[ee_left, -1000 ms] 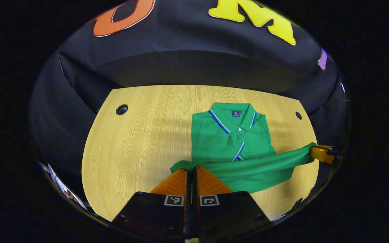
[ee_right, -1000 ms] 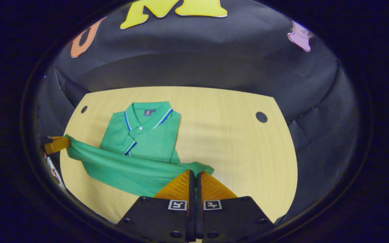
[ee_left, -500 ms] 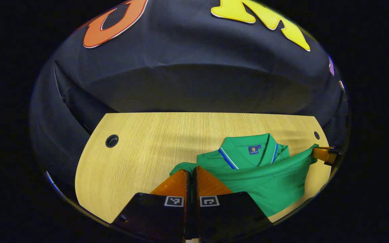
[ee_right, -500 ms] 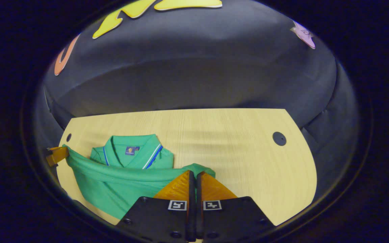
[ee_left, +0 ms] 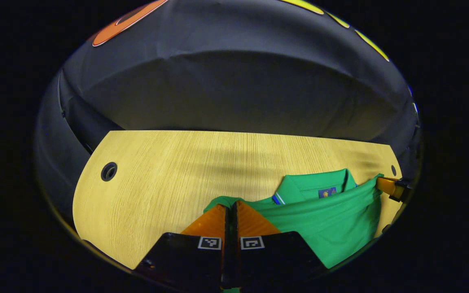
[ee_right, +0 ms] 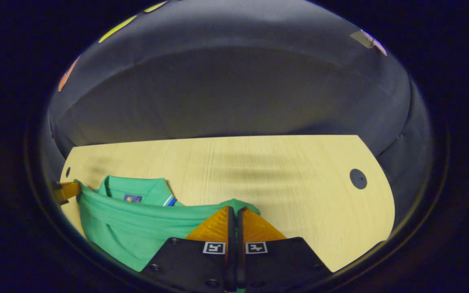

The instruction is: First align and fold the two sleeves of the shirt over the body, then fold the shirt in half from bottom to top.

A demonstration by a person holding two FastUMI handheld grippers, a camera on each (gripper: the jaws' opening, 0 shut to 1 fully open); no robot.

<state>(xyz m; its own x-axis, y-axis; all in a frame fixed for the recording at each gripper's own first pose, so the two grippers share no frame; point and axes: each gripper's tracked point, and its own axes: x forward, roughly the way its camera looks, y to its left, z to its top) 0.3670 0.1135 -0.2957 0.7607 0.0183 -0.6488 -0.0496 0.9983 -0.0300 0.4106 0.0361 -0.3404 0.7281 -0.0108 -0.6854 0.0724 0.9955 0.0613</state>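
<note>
A green polo shirt [ee_left: 324,219] with a blue-and-white striped collar lies on the wooden table [ee_left: 169,179]. Its bottom hem is lifted and stretched taut between my two grippers, over the body and close to the collar [ee_left: 320,187]. My left gripper [ee_left: 230,205] is shut on one hem corner. In the right gripper view, my right gripper [ee_right: 233,208] is shut on the other corner of the shirt [ee_right: 136,224]. Each gripper shows at the far edge of the other's view: the right gripper [ee_left: 389,186] and the left gripper [ee_right: 66,190]. The shirt's lower body is hidden under the raised fold.
The table has a round cable hole [ee_left: 108,171] at one end and another cable hole [ee_right: 358,178] at the other. Black cloth walls the booth behind the table's far edge.
Both grippers have carried the hem forward from the shirt's lower part up towards the collar. The placket and chest are now covered by the fold.
</note>
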